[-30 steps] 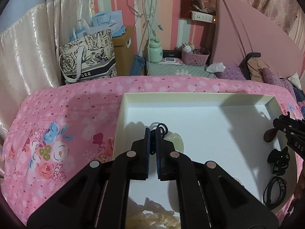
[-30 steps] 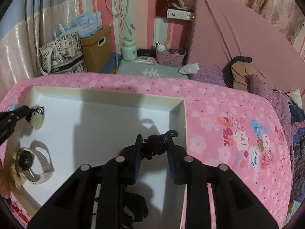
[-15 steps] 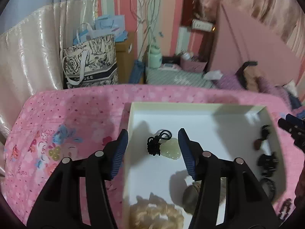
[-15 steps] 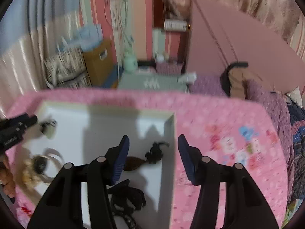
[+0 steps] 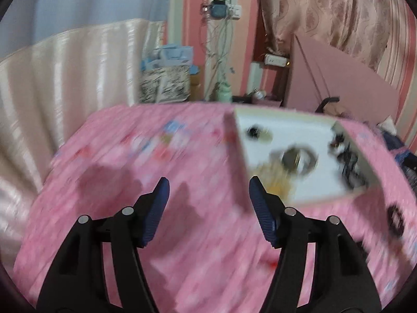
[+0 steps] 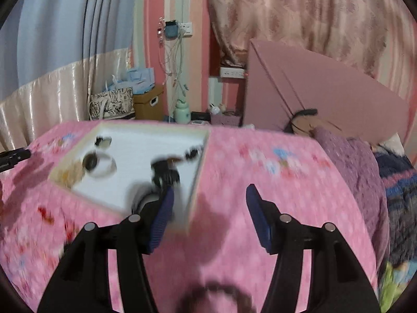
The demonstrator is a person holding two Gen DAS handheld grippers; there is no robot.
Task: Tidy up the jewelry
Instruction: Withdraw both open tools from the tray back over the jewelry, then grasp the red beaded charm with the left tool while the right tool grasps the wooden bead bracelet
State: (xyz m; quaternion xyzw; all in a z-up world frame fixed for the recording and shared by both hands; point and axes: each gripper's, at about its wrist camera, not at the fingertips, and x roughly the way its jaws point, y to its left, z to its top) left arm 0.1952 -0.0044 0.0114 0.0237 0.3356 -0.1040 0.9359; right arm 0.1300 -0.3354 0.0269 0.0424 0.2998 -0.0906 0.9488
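Note:
A shallow white box point(image 5: 284, 125) point(image 6: 146, 130) lies on the pink floral bedspread and holds several blurred jewelry pieces: a pale pendant on a black cord point(image 5: 256, 133) point(image 6: 103, 140), a round watch-like piece point(image 5: 299, 157) point(image 6: 97, 163), a yellowish bracelet point(image 5: 273, 180) point(image 6: 70, 176) and black items point(image 5: 346, 154) point(image 6: 165, 173). My left gripper point(image 5: 208, 190) is open and empty, over the bedspread left of the box. My right gripper point(image 6: 209, 198) is open and empty, over the box's near right corner. The left gripper's tip shows in the right wrist view point(image 6: 15, 155).
A dark ring-shaped item point(image 5: 396, 219) lies on the bedspread right of the box; another dark ring point(image 6: 213, 294) shows at the bottom of the right view. Pillows and clothes point(image 6: 351, 156) lie to the right. Bags point(image 6: 112, 104) and a bedside table stand behind the bed.
Both grippers opened, leaving the pale pendant and the dark corded piece in the box, then pulled back and up. The left one swung left, the right one right.

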